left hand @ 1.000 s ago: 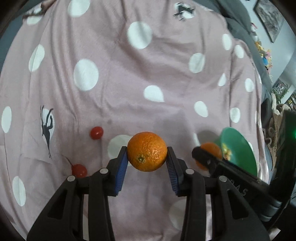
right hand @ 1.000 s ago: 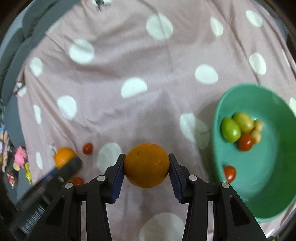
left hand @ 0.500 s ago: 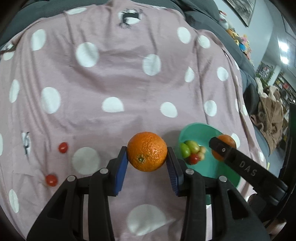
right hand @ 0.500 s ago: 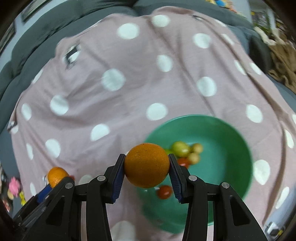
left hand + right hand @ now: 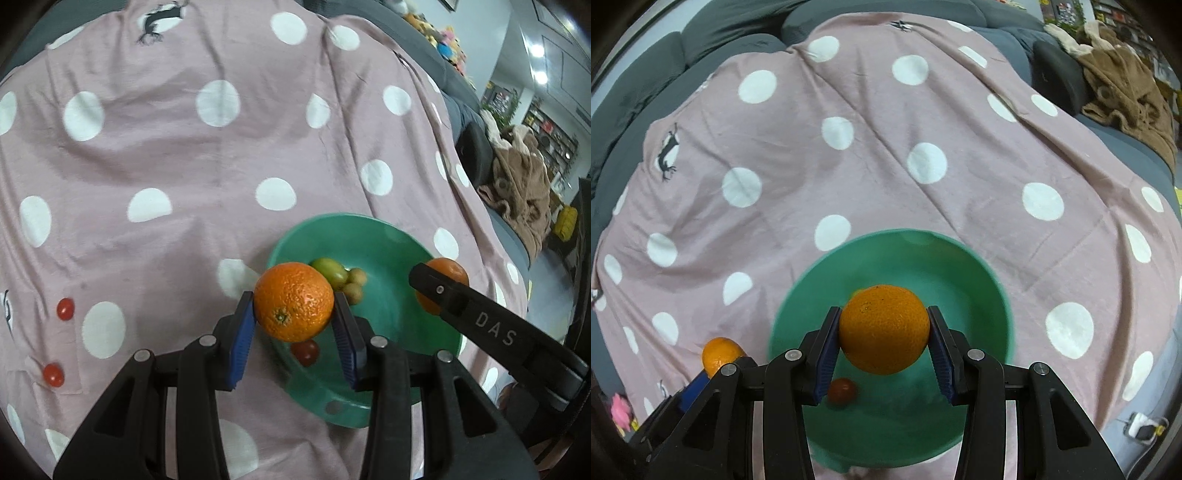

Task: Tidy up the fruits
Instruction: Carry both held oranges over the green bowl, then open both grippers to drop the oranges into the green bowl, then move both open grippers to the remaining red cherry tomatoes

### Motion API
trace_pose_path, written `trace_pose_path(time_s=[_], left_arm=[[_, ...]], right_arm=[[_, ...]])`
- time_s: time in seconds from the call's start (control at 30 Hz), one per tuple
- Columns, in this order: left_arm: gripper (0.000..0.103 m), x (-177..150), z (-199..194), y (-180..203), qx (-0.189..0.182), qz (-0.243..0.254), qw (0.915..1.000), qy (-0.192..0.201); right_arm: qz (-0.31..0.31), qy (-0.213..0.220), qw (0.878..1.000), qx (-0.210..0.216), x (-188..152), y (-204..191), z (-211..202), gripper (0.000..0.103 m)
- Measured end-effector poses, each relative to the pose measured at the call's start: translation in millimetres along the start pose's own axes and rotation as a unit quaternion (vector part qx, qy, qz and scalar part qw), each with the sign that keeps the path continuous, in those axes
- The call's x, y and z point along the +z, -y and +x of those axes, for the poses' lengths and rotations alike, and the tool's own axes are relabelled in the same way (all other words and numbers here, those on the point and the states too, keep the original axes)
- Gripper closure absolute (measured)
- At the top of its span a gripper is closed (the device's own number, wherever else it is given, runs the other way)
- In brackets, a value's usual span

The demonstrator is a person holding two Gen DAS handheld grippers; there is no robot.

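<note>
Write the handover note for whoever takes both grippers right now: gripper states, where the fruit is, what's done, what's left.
Left gripper: shut on an orange, held above the near-left rim of the green bowl.
Right gripper: shut on a second orange, held over the bowl's middle.
Done: the bowl holds a green fruit, two small tan fruits and a red tomato.
Left: release both oranges into the bowl, then collect the two cherry tomatoes lying on the polka-dot cloth on the left of the left wrist view.
</note>
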State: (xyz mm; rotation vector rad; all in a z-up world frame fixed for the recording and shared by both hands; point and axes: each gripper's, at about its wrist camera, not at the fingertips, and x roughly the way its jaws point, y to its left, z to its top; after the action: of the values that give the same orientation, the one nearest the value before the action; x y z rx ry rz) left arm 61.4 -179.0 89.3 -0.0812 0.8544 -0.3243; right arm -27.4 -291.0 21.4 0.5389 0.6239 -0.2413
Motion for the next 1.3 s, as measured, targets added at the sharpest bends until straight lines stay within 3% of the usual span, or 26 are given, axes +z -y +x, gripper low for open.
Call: trace_pose_path(time_s=[0.5, 0.67, 0.73, 0.9, 1.17, 1.3], left_arm=[[0.061, -5, 26, 20, -0.022, 0.013, 0.9991, -0.033], [0.049, -6, 10, 15, -0.026, 0.007, 0.9995, -0.013], [0.044, -6, -1, 9, -0.027, 0.003, 0.9996, -0.004], [0.044, -8, -31, -19, -0.006, -0.018, 0.9997, 0.012], [0.04, -15, -92, -83, 0.066, -0.052, 0.9959, 0.035], [0.034, -27, -122, -122, 0.124, -0.064, 0.9887, 0.054]], right_arm=[[-0.002, -0.026, 1.0, -0.017, 1, 12, 12, 0.057], [-0.022, -0.03, 0.999, -0.013, 0, 8, 13, 0.055], [-0.032, -0.014, 0.999, -0.012, 0, 4, 6, 0.05], [-0.043, 0.006, 0.999, 0.017, 0, -10, -9, 0.045], [-0.09, 0.031, 0.995, 0.04, -8, -51, -28, 0.045], [-0.12, 0.039, 0.991, 0.045, -17, -76, -36, 0.045]])
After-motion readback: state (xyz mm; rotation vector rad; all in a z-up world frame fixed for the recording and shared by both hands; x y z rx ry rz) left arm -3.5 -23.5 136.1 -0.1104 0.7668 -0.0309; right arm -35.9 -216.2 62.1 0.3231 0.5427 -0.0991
